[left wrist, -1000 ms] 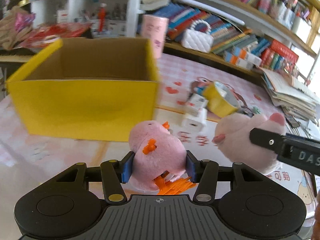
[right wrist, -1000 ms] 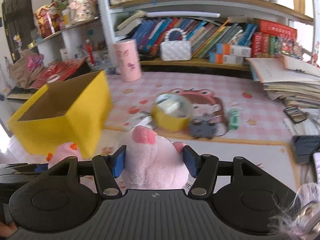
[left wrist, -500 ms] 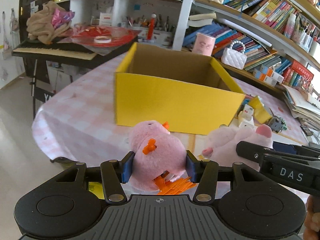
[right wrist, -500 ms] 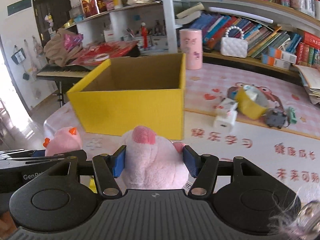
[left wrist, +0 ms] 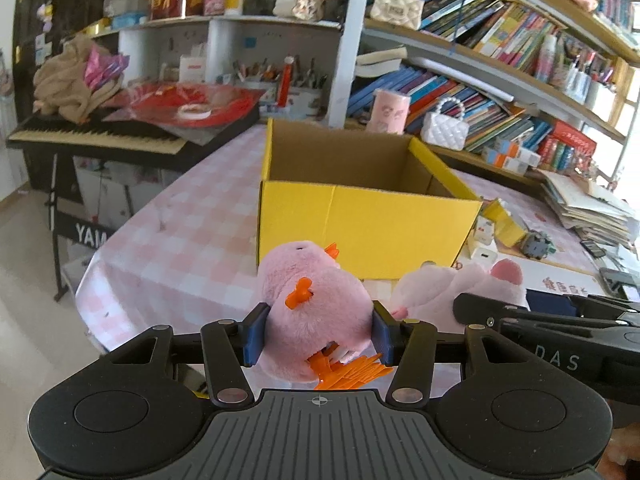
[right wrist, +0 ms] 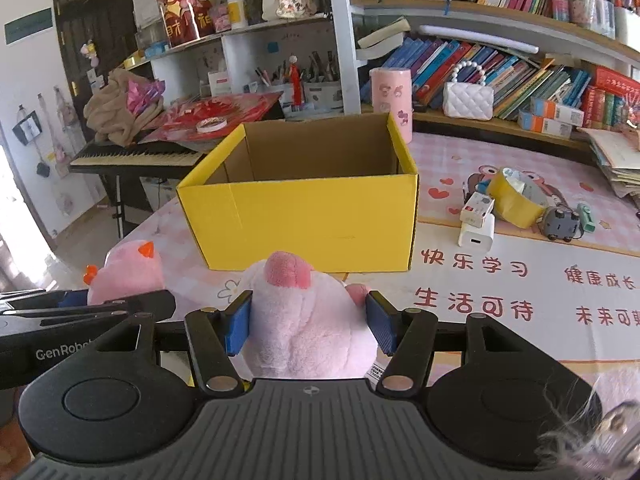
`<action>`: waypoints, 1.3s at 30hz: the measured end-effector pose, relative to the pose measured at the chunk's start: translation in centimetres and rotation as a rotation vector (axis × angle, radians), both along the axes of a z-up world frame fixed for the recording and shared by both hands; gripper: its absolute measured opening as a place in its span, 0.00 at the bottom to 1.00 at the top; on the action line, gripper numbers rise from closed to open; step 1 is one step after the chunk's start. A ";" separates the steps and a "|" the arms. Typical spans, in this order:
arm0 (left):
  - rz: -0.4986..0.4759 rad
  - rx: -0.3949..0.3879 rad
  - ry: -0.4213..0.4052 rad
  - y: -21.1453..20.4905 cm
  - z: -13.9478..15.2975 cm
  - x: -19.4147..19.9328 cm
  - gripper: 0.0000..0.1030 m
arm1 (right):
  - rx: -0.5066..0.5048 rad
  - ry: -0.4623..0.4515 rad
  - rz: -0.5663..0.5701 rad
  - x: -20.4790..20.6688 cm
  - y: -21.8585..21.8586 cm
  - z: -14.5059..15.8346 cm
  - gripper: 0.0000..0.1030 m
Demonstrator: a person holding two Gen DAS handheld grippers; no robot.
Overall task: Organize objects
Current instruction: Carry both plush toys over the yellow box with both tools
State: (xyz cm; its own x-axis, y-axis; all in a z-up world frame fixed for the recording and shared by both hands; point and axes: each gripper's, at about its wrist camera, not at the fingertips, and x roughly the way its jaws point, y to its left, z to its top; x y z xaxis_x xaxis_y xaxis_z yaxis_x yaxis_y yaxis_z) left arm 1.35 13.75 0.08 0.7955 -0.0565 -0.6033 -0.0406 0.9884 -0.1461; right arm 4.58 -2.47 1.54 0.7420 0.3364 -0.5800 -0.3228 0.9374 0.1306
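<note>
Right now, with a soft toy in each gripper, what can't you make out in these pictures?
- Floor of the yellow box: both views, hidden by its front wall.
- Underside of the pink pig plush: right wrist view, covered by the gripper body.
- Contents of the small yellow tub: too small.
- Book titles on the shelves: too small, distorted.

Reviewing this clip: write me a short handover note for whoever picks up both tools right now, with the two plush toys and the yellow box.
Left tool: shut on the pink chick plush, held short of the box.
Right tool: shut on the pink pig plush, also short of the box.
Yellow box: open on the pink tablecloth, facing both tools; what shows of its inside is bare.
Done: both plush toys picked up.
Left: bring each over the box and release. The white charger and small items to the box's right remain on the table.
</note>
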 end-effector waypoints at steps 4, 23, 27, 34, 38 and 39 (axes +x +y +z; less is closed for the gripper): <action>-0.026 -0.019 -0.039 0.4 1.1 0.5 0.49 | 0.001 -0.036 -0.035 -0.4 0.0 1.0 0.55; -0.031 -0.010 -0.125 0.7 4.1 11.6 0.49 | 0.011 -0.192 -0.074 12.2 1.2 4.9 0.55; -0.033 0.010 -0.094 0.2 3.2 14.7 0.49 | -0.041 -0.182 -0.019 15.7 2.2 3.5 0.56; -0.017 0.039 -0.013 -0.1 1.1 18.8 0.49 | -0.126 -0.117 0.091 21.3 3.3 0.7 0.56; 0.000 0.052 0.020 0.0 0.3 20.1 0.49 | -0.149 -0.077 0.151 23.3 3.7 -0.5 0.56; 0.006 0.056 0.028 0.1 0.0 20.4 0.49 | -0.155 -0.069 0.164 23.7 3.8 -0.7 0.56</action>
